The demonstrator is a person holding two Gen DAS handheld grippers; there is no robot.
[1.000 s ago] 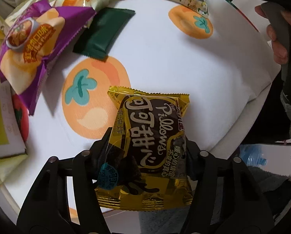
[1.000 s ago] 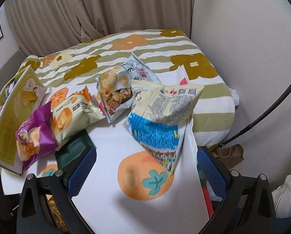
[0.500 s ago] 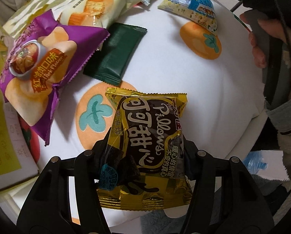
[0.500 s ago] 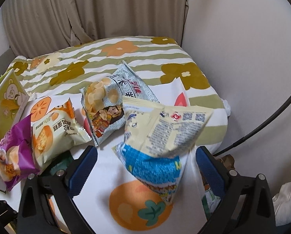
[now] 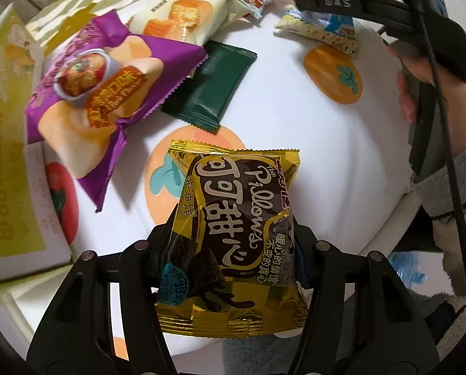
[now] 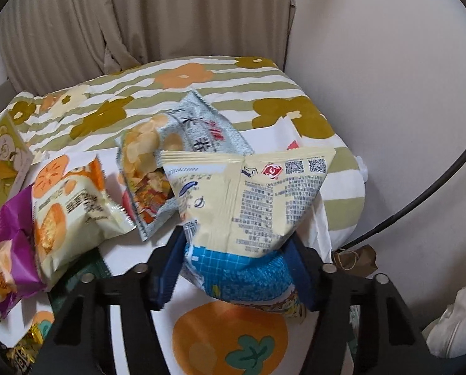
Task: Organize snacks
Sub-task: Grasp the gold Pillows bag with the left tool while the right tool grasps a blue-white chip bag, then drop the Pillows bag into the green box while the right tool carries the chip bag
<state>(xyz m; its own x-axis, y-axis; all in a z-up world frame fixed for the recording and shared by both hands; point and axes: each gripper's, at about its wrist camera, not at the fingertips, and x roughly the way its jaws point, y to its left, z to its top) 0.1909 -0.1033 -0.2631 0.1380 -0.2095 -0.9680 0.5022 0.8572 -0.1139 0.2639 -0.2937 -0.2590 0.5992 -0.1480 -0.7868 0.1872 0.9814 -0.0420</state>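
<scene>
Snack bags here look light, puffy and slippery. The gold cocoa pillows bag [image 5: 236,234] is pinched at its lower half by the left gripper [image 5: 233,250] above the white cloth [image 5: 295,118]. The right gripper [image 6: 236,268] is closing on the cream-and-blue bag [image 6: 245,218], at the far right.

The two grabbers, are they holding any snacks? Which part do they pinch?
Left gripper pinches the gold cocoa packet across its lower half. Right gripper is closing on the pale yellow and blue bag, its pads at the blue lower part.
</scene>
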